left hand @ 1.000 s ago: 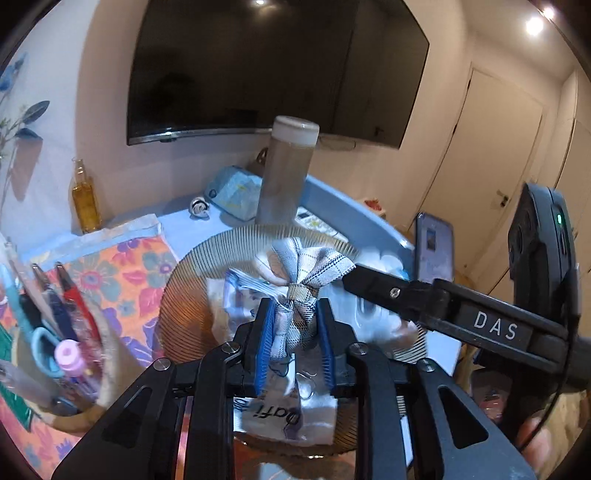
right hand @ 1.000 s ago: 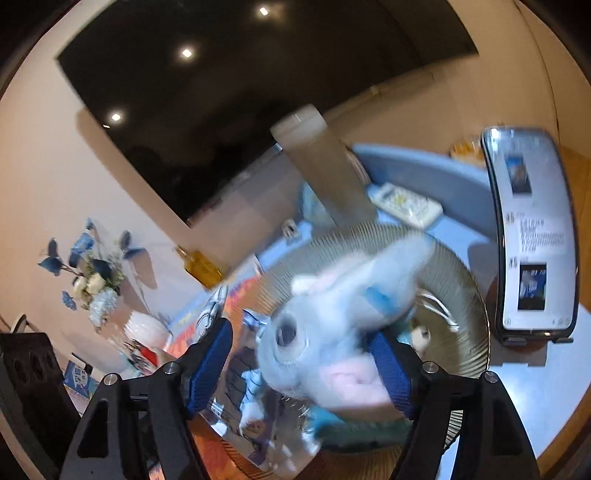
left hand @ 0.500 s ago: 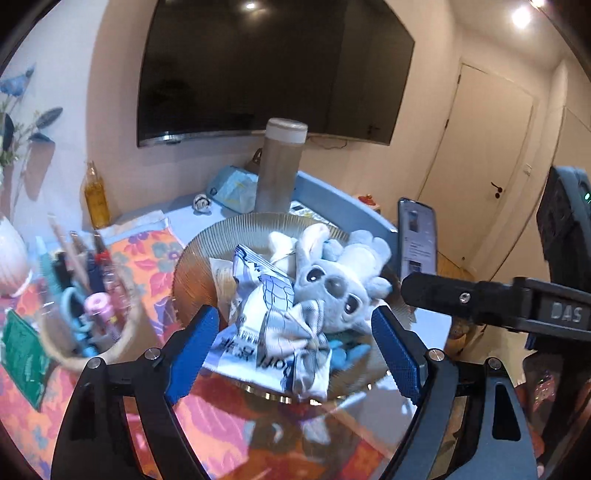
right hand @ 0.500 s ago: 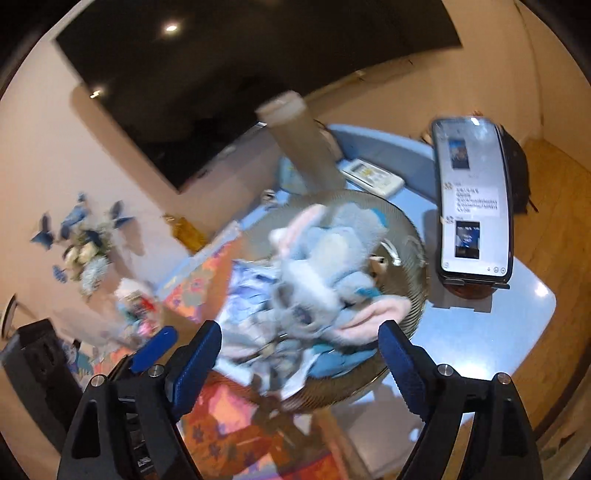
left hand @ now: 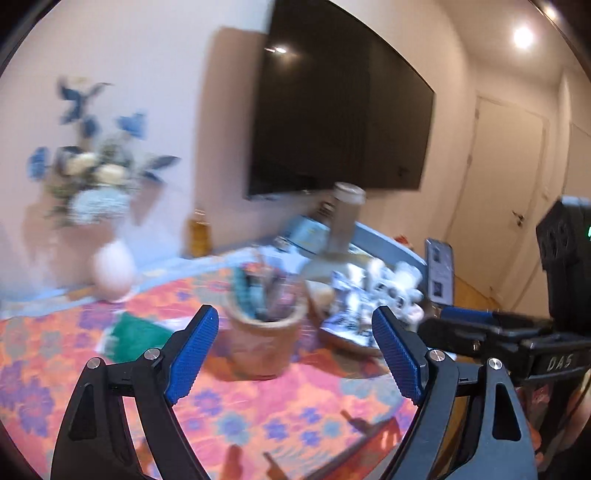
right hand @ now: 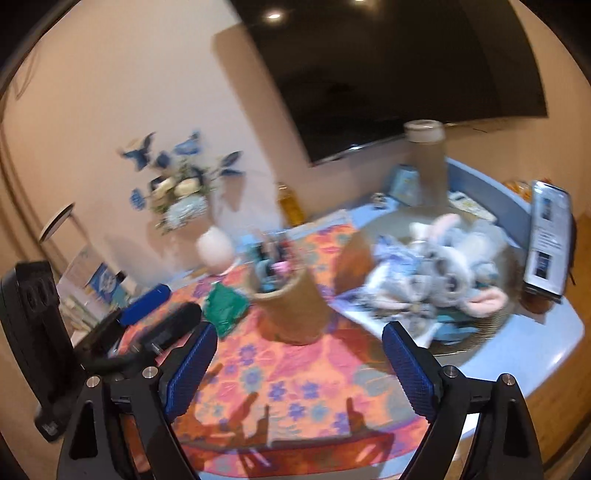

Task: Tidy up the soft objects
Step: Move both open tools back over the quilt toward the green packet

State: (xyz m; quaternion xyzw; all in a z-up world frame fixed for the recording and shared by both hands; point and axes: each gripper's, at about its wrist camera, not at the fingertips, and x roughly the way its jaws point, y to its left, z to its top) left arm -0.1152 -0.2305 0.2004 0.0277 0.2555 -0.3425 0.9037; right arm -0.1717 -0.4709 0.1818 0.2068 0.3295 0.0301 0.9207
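My left tongs [left hand: 295,354] gape wide, empty. My right tongs [right hand: 299,365] hold nothing, jaws opening wider. Past the pen cup [right hand: 291,306], the plush toy [right hand: 447,258] and fabric bits sit in the woven basket [right hand: 491,317]. Looks like I'm between picks; next needs another soft item located, none obvious.

Warm indoor lighting; a round recessed ceiling lamp [left hand: 523,36] glares at upper right. Both fisheye views show motion blur across the background, curved edges and dark corner vignetting. Finger shadows fall on the orange floral tablecloth [right hand: 280,373].
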